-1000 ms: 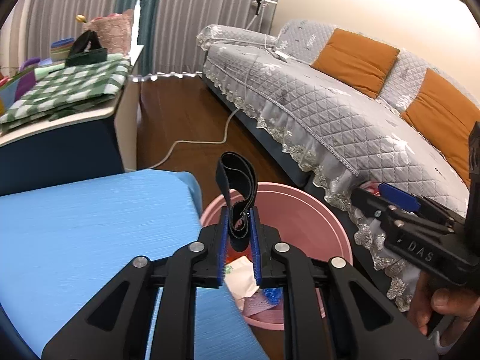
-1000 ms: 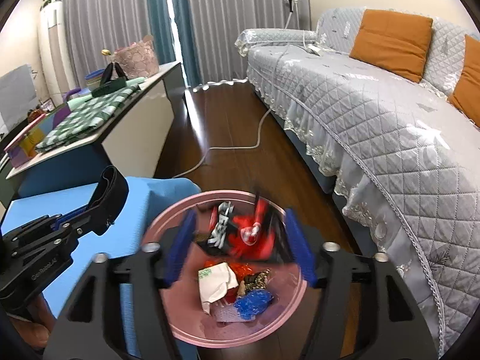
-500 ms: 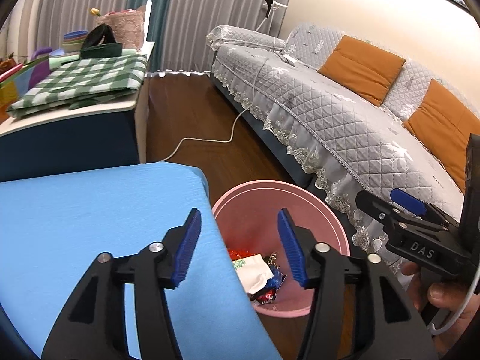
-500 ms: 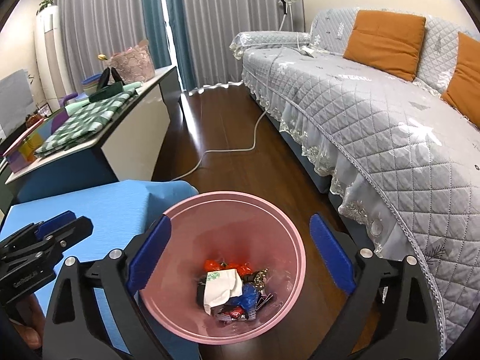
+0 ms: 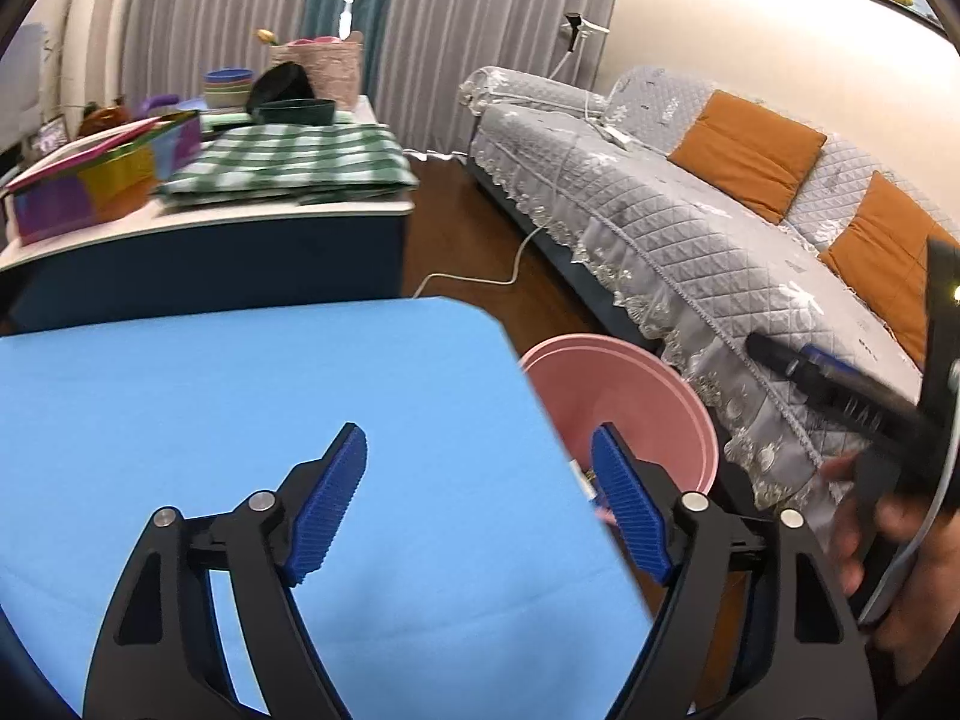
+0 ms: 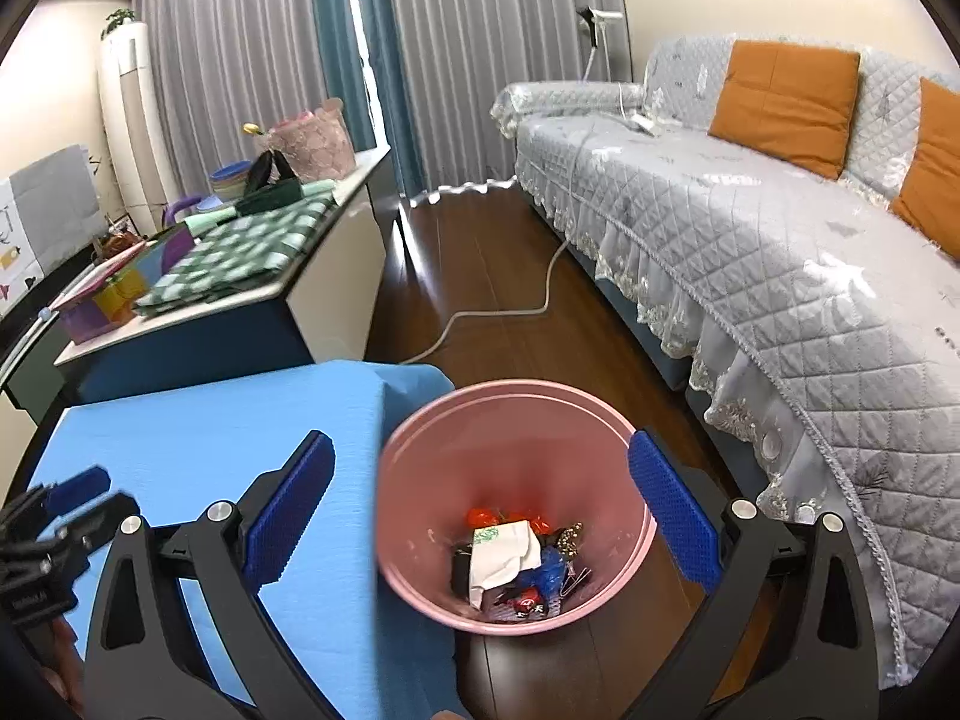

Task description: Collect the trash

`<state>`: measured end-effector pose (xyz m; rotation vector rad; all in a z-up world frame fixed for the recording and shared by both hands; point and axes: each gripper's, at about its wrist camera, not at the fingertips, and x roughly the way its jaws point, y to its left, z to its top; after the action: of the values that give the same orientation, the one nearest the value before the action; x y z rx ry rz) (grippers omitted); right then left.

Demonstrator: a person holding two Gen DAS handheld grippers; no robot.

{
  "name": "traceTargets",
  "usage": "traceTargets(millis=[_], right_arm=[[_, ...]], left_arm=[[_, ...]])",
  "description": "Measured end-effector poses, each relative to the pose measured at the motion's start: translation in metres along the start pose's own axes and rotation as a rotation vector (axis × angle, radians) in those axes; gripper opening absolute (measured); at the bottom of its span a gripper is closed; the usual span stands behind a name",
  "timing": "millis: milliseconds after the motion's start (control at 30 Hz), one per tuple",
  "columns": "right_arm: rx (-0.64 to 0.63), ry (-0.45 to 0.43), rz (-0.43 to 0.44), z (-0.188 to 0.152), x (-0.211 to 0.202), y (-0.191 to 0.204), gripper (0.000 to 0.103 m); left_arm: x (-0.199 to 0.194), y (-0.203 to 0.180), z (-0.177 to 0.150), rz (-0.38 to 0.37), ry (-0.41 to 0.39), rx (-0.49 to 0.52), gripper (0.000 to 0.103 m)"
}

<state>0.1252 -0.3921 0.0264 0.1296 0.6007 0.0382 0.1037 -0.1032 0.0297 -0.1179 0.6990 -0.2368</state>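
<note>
Pink plastic makes up the round bin (image 6: pixel 516 420), which stands on the dark wood floor (image 6: pixel 498 294) just beside the corner of the table with the blue cloth (image 5: pixel 240 420). Down at the bottom of the bin lies the trash (image 6: pixel 516 564): a crumpled white paper, some red and orange wrappers, a blue bit and some dark bits, all in one little heap.

The right gripper (image 6: pixel 480 516) hangs over the bin. Its jaws are spreading wider and nothing is between them; you look straight down past them into the bin. One blue pad (image 6: pixel 672 510) sits over the bin's right edge, and the other pad is over the blue cloth.

The left gripper (image 5: pixel 480 498) is over the blue cloth, close to the table's edge. Its jaws are spreading too, and they hold nothing. From this side only part of the bin shows, past the table's edge.

A hand (image 5: pixel 888 540) holds the right gripper, seen blurry at the side.

A grey couch (image 6: pixel 750 240) with orange pillows (image 6: pixel 786 102) stands behind the bin. A white cord (image 6: pixel 498 312) lies on the floor.
</note>
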Motion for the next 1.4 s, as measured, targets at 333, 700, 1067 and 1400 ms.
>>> traceTargets(millis=[333,700,1067,1400], right_arm=[[-0.054,-0.005,0.059,-0.027,-0.047,0.056,0.097],[-0.098,0.005,0.094,-0.073,-0.081,0.106,0.097],[-0.104,0.009,0.038,-0.104,-0.111,0.112,0.098],[-0.11,0.025,0.026,-0.112,-0.099,0.112,0.098]], left_arm=[[-0.053,0.053,-0.04,0.172,-0.073,-0.009,0.079],[-0.105,0.088,-0.067,0.294,-0.039,-0.087,0.079],[-0.139,0.072,-0.093,0.299,-0.034,-0.067,0.082],[-0.119,0.06,-0.105,0.266,-0.002,-0.074,0.083]])
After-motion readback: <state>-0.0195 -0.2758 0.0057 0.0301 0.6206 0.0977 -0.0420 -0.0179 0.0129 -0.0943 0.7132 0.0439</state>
